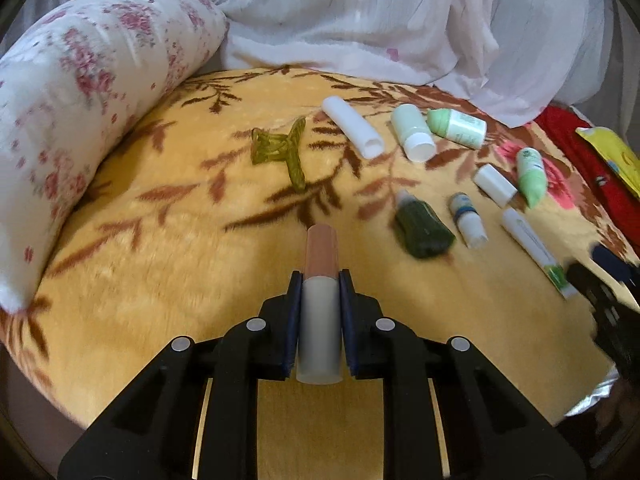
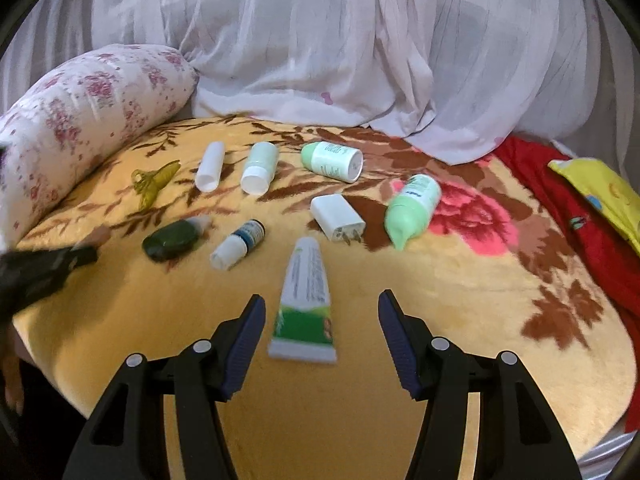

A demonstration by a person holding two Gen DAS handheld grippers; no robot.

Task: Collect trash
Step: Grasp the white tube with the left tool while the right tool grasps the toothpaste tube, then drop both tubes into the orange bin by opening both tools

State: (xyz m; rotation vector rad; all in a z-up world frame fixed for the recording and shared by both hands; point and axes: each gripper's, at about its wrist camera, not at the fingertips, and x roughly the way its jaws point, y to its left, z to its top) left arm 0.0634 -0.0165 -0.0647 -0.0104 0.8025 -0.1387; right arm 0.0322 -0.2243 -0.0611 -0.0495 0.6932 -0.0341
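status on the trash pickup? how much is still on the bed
Done: no bin or bag is in view, so nothing visibly collected. In hand: left gripper jaws shut on a grey-and-tan tube, lifted off the blanket. Right gripper open, jaws either side of the green-and-white tube, not yet closed. Left: the hair clip, dark green bottle, charger plug and several other bottles and tubes.

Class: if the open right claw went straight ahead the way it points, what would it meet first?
Most likely the white-and-green tube, lying on the yellow blanket between the right claw and the white charger plug beyond. Height above it is unclear.
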